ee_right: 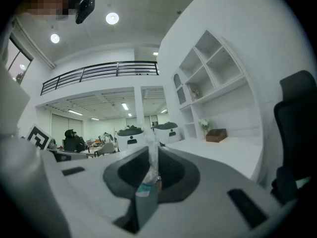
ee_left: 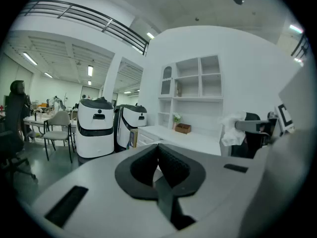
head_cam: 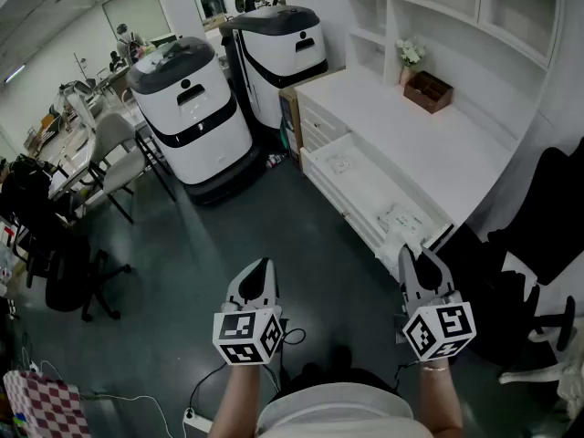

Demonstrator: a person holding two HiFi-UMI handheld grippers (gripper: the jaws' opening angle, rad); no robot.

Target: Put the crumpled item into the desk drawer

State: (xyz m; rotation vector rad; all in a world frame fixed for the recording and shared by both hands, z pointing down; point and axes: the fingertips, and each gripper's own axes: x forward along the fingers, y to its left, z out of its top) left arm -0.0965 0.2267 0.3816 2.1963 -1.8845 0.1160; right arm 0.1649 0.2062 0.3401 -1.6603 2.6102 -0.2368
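Note:
My right gripper (head_cam: 411, 255) is shut on the crumpled item, a thin white crinkled wrapper (ee_right: 151, 152) that stands up between its pads. In the left gripper view the same wad (ee_left: 229, 131) hangs from the right gripper (ee_left: 257, 126). In the head view the crumpled item (head_cam: 402, 220) lies over the near end of the open desk drawer (head_cam: 360, 185), which is pulled out of the white desk (head_cam: 429, 126) and holds a few white things. My left gripper (head_cam: 260, 272) hovers over the dark floor, left of the drawer. Its pads (ee_left: 171, 165) meet with nothing between them.
Two white-and-black machines (head_cam: 192, 117) (head_cam: 278, 48) stand on the floor beyond the drawer. A brown box (head_cam: 429, 91) with flowers sits on the desk under white shelves. A black office chair (head_cam: 538, 245) is at the right, and grey chairs (head_cam: 109, 162) and tables at the left.

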